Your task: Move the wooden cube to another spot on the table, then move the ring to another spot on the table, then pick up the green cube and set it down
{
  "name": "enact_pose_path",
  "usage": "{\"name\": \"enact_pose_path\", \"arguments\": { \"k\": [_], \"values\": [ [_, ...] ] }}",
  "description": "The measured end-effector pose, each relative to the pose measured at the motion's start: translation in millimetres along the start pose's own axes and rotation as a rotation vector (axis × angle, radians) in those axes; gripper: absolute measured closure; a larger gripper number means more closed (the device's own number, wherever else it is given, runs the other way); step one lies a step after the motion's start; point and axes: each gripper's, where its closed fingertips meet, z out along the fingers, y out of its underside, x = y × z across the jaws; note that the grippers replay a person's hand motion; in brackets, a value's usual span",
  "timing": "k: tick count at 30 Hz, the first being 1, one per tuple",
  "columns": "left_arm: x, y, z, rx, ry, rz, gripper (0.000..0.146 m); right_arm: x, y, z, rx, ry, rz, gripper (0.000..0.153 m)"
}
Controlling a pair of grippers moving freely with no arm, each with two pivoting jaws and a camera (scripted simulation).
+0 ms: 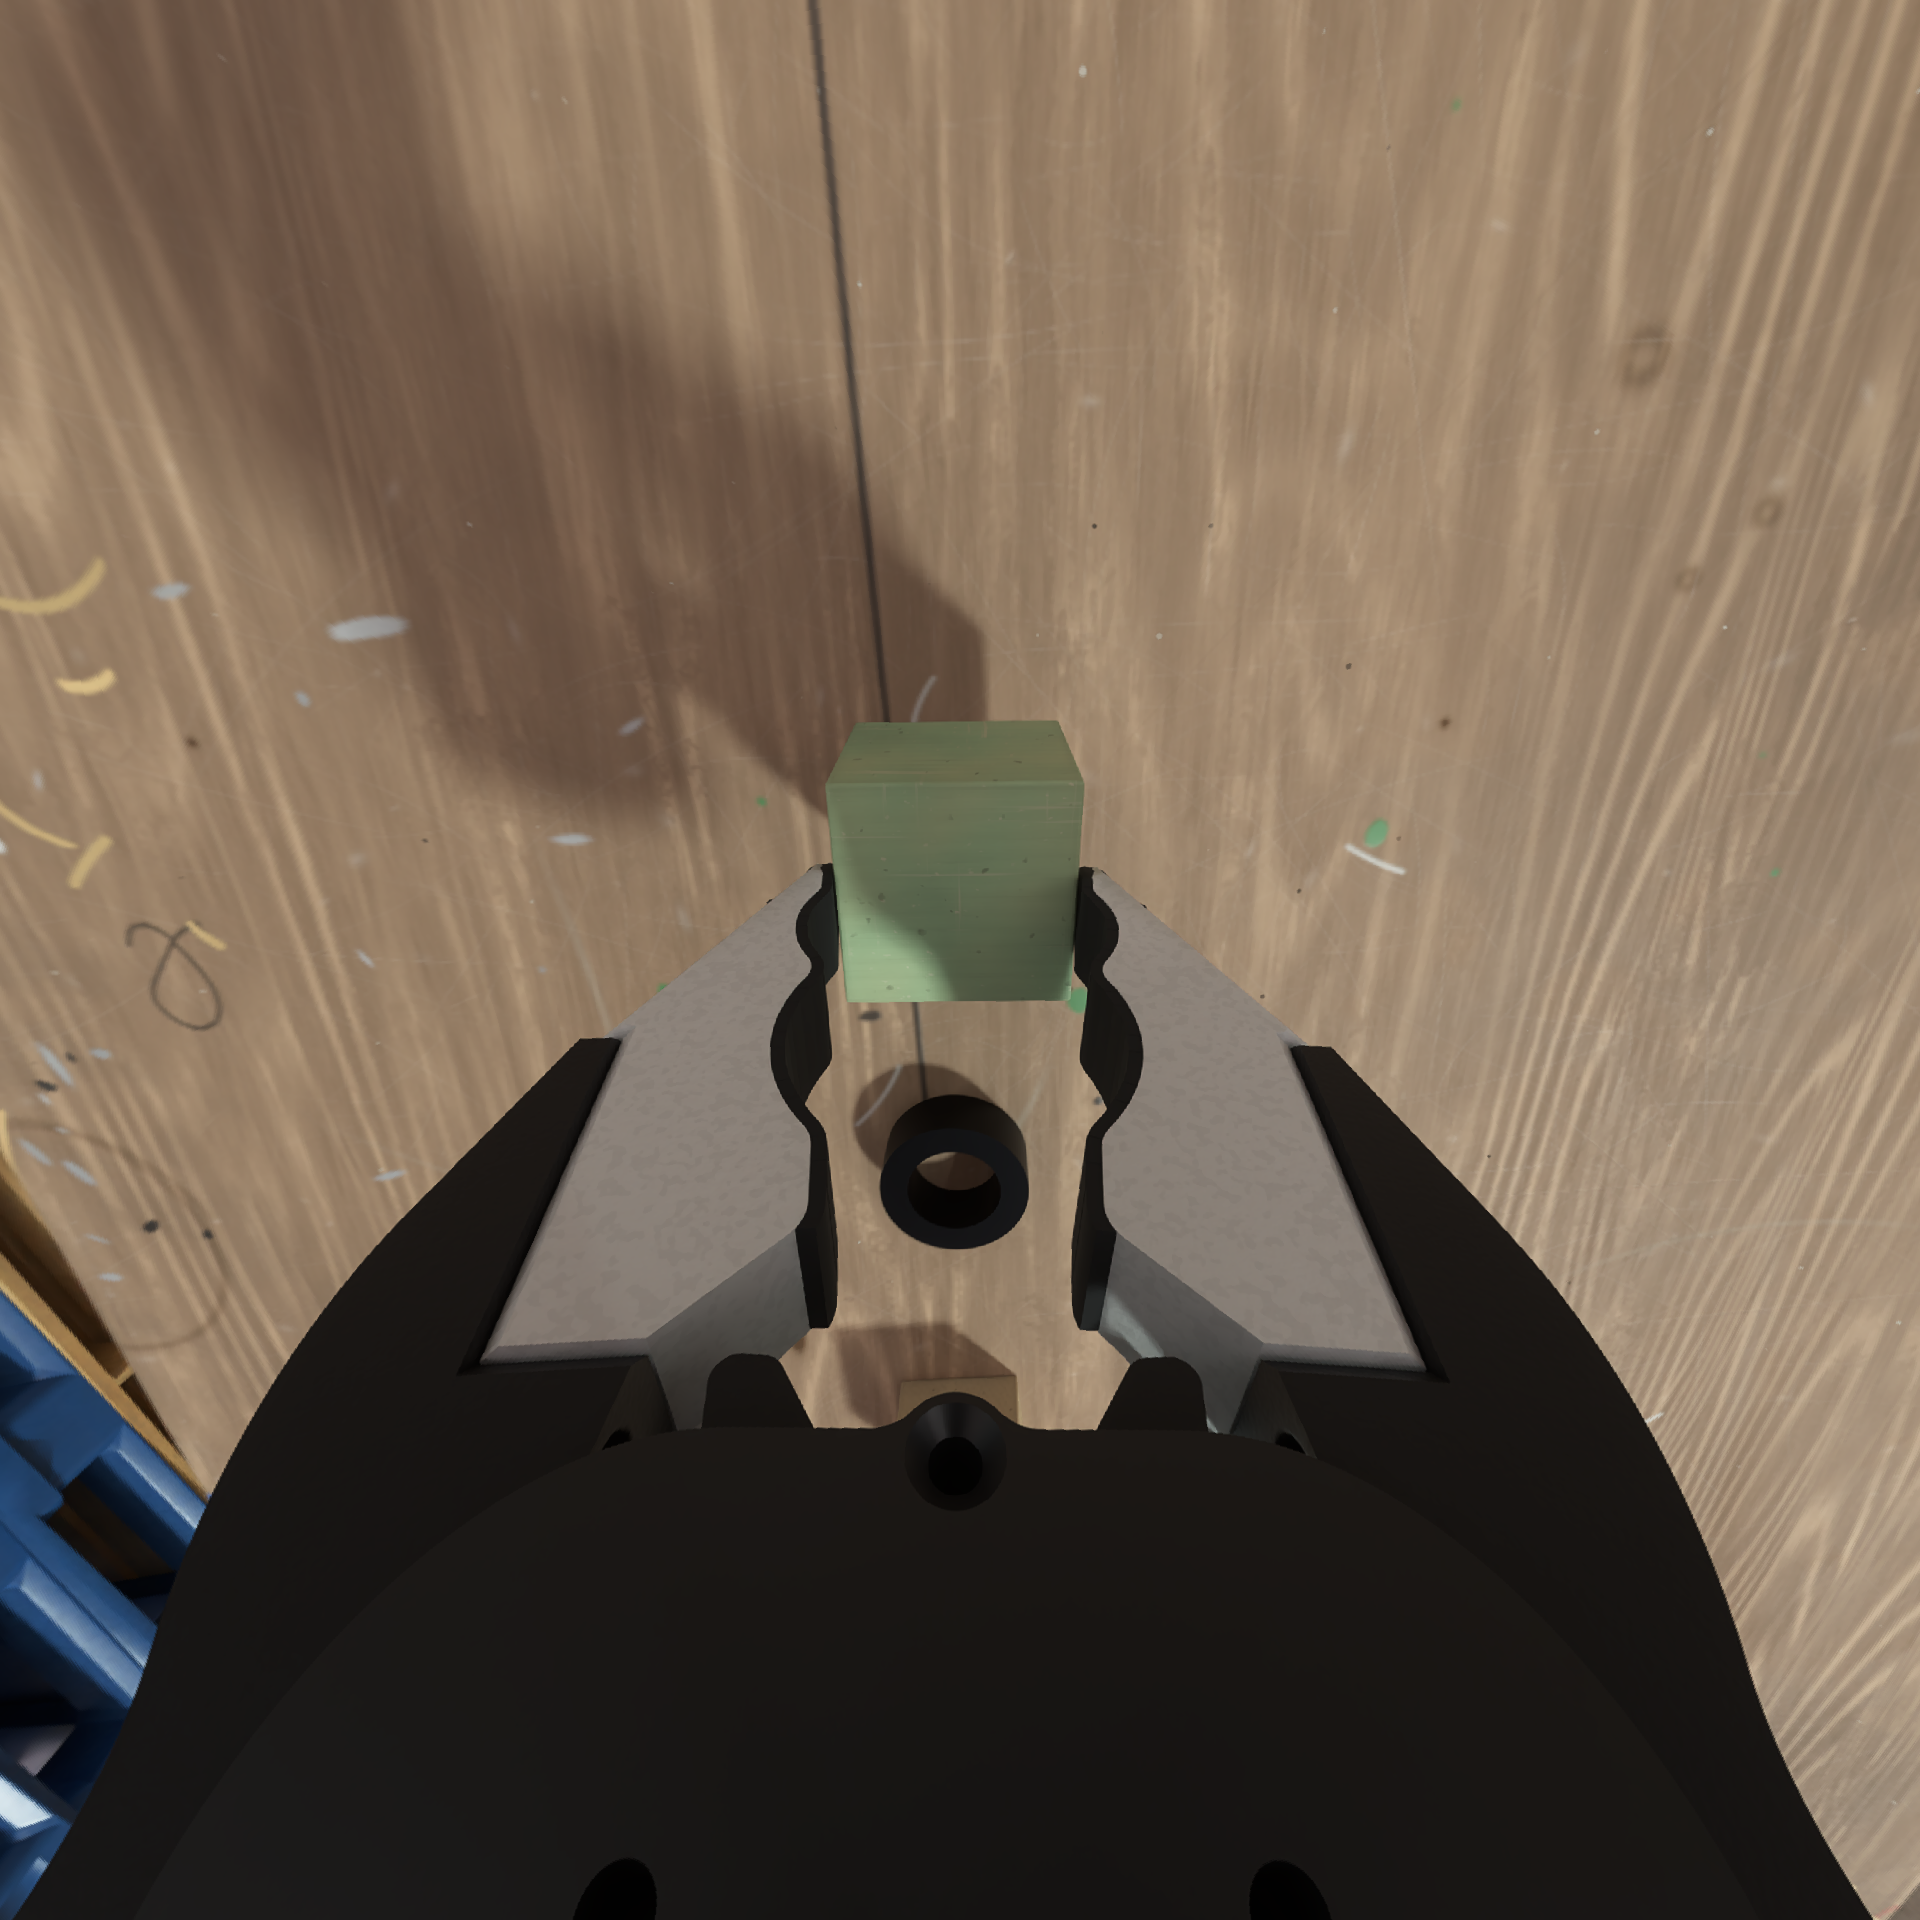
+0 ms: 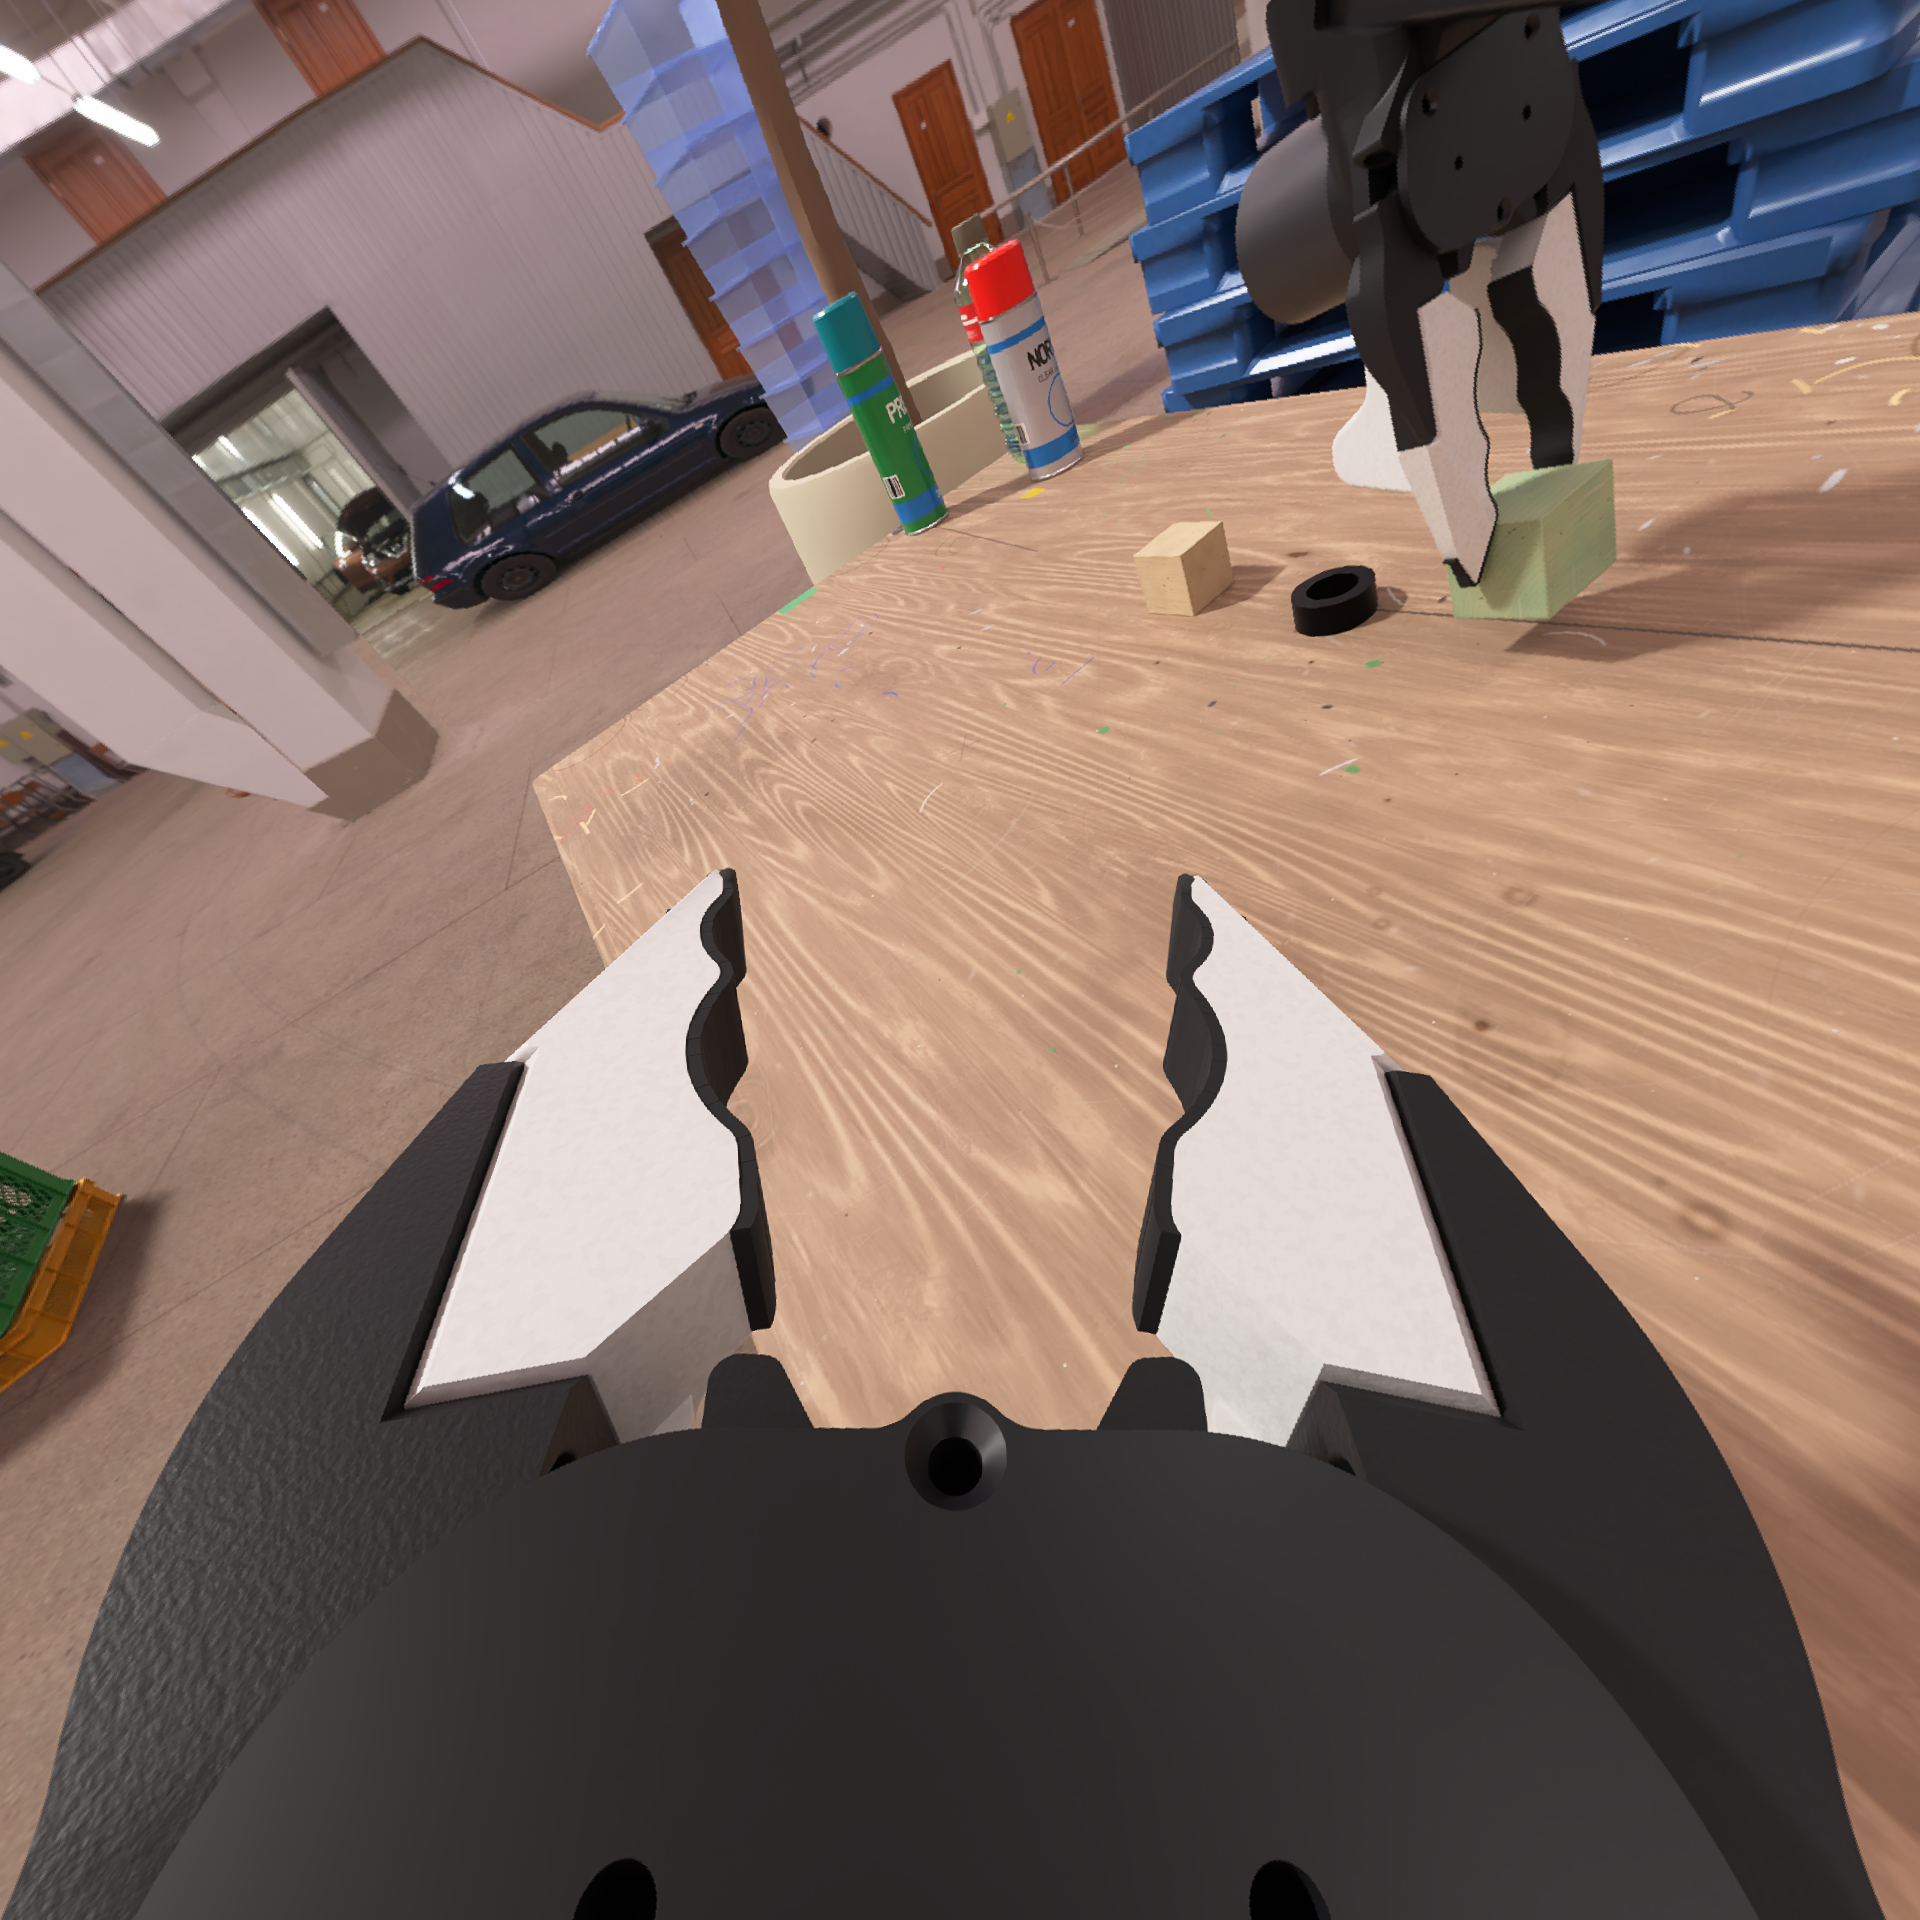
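My left gripper [image 1: 954, 883] is shut on the green cube [image 1: 954, 862], with a fingertip on each side. In the right wrist view it [image 2: 1509, 514] comes down from above onto the green cube [image 2: 1548, 545], which sits slightly tilted at or just above the table; I cannot tell which. The black ring [image 1: 954, 1179] lies on the table just behind the cube, also in the right wrist view [image 2: 1334, 600]. The wooden cube [image 2: 1182, 568] stands beyond the ring; only a sliver [image 1: 956, 1390] shows in the left wrist view. My right gripper [image 2: 956, 883] is open and empty over the table.
Two spray cans [image 2: 883, 416] [image 2: 1023, 364] and a bottle stand at the table's far edge by a beige round tub [image 2: 831, 488]. Blue pallets [image 2: 1714, 208] are stacked behind the table. The table's corner [image 2: 561, 810] drops off to the floor on the left.
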Motion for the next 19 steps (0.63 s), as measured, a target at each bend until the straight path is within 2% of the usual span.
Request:
{"name": "enact_pose_path", "arguments": {
  "k": [9, 19],
  "values": [
    [2.3, 1.4, 21.0, -0.048, 0.027, -0.032, 0.101, 4.7, 3.2, 6.7, -0.011, -0.021, 0.013, 0.07],
    [-0.2, 4.8, 22.4, -0.079, 0.025, -0.048, 0.101, 6.5, 2.8, 6.5, -0.014, -0.014, 0.019, 0.07]
  ]
}}
